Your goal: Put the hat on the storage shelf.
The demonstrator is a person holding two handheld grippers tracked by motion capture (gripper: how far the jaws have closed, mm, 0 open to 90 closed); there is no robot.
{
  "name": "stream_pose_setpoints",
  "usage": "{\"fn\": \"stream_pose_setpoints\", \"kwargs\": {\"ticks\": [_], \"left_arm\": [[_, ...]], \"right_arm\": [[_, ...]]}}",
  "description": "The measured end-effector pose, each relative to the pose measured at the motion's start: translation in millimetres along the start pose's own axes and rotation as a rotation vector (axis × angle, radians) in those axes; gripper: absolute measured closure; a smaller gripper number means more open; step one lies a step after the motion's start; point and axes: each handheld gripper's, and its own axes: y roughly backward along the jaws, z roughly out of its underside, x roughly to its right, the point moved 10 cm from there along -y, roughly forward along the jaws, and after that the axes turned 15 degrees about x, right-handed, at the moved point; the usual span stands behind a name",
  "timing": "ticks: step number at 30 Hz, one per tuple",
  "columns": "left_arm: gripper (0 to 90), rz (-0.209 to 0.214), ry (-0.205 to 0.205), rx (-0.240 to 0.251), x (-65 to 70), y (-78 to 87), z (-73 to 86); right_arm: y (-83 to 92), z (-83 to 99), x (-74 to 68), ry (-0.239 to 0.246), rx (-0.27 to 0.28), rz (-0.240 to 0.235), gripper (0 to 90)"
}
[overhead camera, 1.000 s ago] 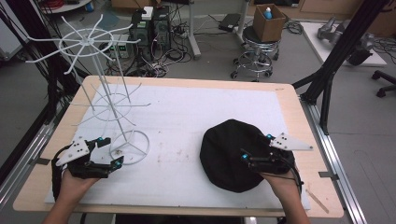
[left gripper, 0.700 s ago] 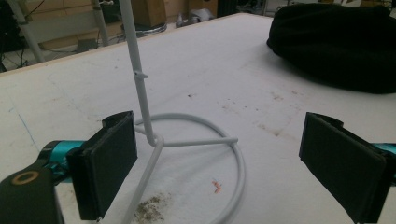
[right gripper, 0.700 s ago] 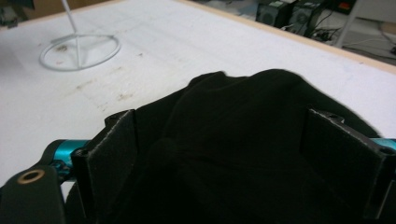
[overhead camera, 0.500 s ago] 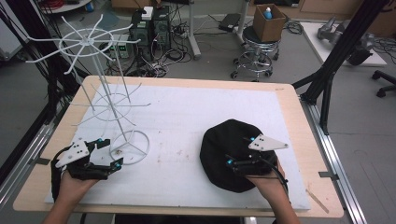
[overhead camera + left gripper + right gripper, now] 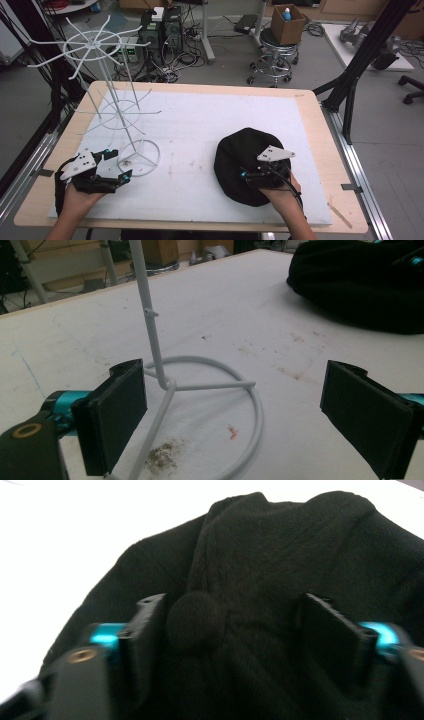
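A black knitted hat [image 5: 239,155] lies flat on the white mat, right of centre. My right gripper [image 5: 246,176] rests on its near part, open. In the right gripper view the hat [image 5: 280,555] spreads under the right gripper [image 5: 240,635], and a round fabric knob [image 5: 195,622] sits beside the left jaw. A white wire stand [image 5: 107,75] rises at the left, its ring base [image 5: 140,158] on the mat. My left gripper [image 5: 120,163] is open just left of that ring. In the left gripper view the ring base [image 5: 252,405] lies between the wide-apart jaws of the left gripper [image 5: 240,415].
The stand's thin arms [image 5: 145,113] stick out over the mat's left side at two heights. The white mat [image 5: 210,125] covers a wooden table [image 5: 310,105]. A black frame post [image 5: 350,85] stands at the table's far right corner.
My right gripper has moved left and inward, from the hat's right edge onto the hat. The left gripper has stayed by the ring base.
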Motion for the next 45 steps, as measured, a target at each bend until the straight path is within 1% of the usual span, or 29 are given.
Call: {"fn": "stream_pose_setpoints", "kwargs": {"ticks": [2, 3, 4, 7, 10, 12, 13, 14, 15, 16, 17, 19, 20, 21, 24, 25, 26, 27, 28, 31, 32, 33, 34, 35, 36, 39, 40, 41, 45], "left_arm": [[11.6, -0.001, 0.001, -0.002, 0.6, -0.4, 0.3], [11.6, 0.002, -0.002, -0.005, 0.9, -0.5, 0.6], [11.6, 0.002, -0.002, -0.006, 1.6, -1.0, 1.0], [11.6, 0.004, -0.004, -0.010, 1.8, -1.2, 1.4], [11.6, 0.002, -0.001, -0.011, 1.6, -1.0, 1.7], [11.6, 0.001, -0.004, -0.010, 0.8, -0.7, 1.6], [11.6, -0.004, 0.000, -0.010, 0.0, -0.2, 2.0], [11.6, -0.004, 0.000, -0.010, 0.0, -0.2, 2.0], [11.6, -0.006, 0.002, -0.010, -0.4, -0.1, 2.1], [11.6, -0.007, -0.001, -0.010, -1.0, 0.1, 2.1], [11.6, -0.008, 0.001, -0.009, -1.1, 0.3, 2.0], [11.6, -0.009, 0.003, -0.008, -1.7, 0.7, 1.8], [11.6, -0.009, 0.003, -0.008, -1.7, 0.7, 1.8], [11.6, -0.009, 0.002, -0.007, -2.1, 0.9, 1.7], [11.6, -0.013, 0.007, -0.006, -2.9, 1.0, 2.0], [11.6, -0.013, 0.007, -0.007, -3.0, 1.1, 2.1], [11.6, -0.014, 0.009, -0.007, -3.0, 1.3, 2.1], [11.6, -0.015, 0.008, -0.004, -3.2, 1.5, 1.5], [11.6, -0.015, 0.008, -0.004, -3.2, 1.5, 1.5], [11.6, -0.014, 0.011, 0.000, -3.5, 1.8, 1.1], [11.6, -0.014, 0.011, 0.000, -3.5, 1.8, 1.1], [11.6, -0.014, 0.012, 0.000, -3.6, 1.8, 1.1], [11.6, -0.015, 0.014, 0.000, -3.7, 1.8, 1.1], [11.6, -0.015, 0.016, 0.004, -3.9, 1.9, 0.8], [11.6, -0.015, 0.016, 0.004, -3.9, 1.9, 0.8], [11.6, -0.015, 0.015, 0.004, -4.7, 2.2, 0.8], [11.6, -0.016, 0.017, 0.005, -4.7, 2.3, 0.8], [11.6, -0.017, 0.017, 0.004, -5.0, 2.4, 0.8], [11.6, -0.017, 0.018, 0.005, -4.8, 2.3, 0.7]], "right_arm": [[1.5, 1.2, 0.4, 0.012, -0.010, 0.000, 46.6], [1.5, 1.2, 0.4, 0.012, -0.010, 0.000, 46.6], [3.6, 0.4, 0.2, 0.031, -0.005, -0.001, 62.8], [5.7, -5.2, -0.5, 0.016, 0.023, -0.014, 69.4], [7.2, -12.0, -0.2, -0.013, 0.060, -0.030, 71.1], [10.6, -21.4, 0.8, -0.064, 0.117, -0.050, 71.8], [14.4, -31.0, 1.9, -0.112, 0.168, -0.074, 72.2], [14.4, -31.0, 1.9, -0.112, 0.168, -0.074, 72.2], [17.3, -39.9, 4.2, -0.136, 0.211, -0.087, 72.4], [17.3, -39.9, 4.2, -0.136, 0.211, -0.087, 72.4], [20.2, -47.5, 6.8, -0.166, 0.242, -0.097, 72.4], [23.9, -56.5, 9.3, -0.193, 0.288, -0.108, 72.5], [23.9, -56.5, 9.3, -0.193, 0.288, -0.108, 72.5], [27.9, -65.6, 11.0, -0.216, 0.325, -0.125, 72.6], [31.3, -75.3, 12.2, -0.229, 0.359, -0.137, 72.6], [33.6, -85.6, 13.5, -0.237, 0.397, -0.144, 72.6], [33.6, -85.6, 13.5, -0.237, 0.397, -0.144, 72.6], [35.0, -96.4, 13.7, -0.254, 0.433, -0.158, 72.6], [35.0, -96.4, 13.7, -0.254, 0.433, -0.158, 72.6], [35.2, -119.6, 10.0, -0.242, 0.484, -0.180, 72.6], [35.2, -119.6, 10.0, -0.242, 0.484, -0.180, 72.6], [35.3, -132.2, 8.0, -0.238, 0.513, -0.191, 72.6], [35.3, -132.2, 8.0, -0.238, 0.513, -0.191, 72.6], [35.1, -144.2, 7.5, -0.227, 0.542, -0.192, 72.6], [35.1, -144.2, 7.5, -0.227, 0.542, -0.192, 72.6], [37.2, -166.4, 7.1, -0.224, 0.598, -0.197, 72.6], [37.2, -166.4, 7.1, -0.224, 0.598, -0.197, 72.6], [39.0, -176.5, 7.3, -0.227, 0.622, -0.200, 72.6], [41.8, -195.3, 7.9, -0.220, 0.658, -0.205, 72.5]]}}
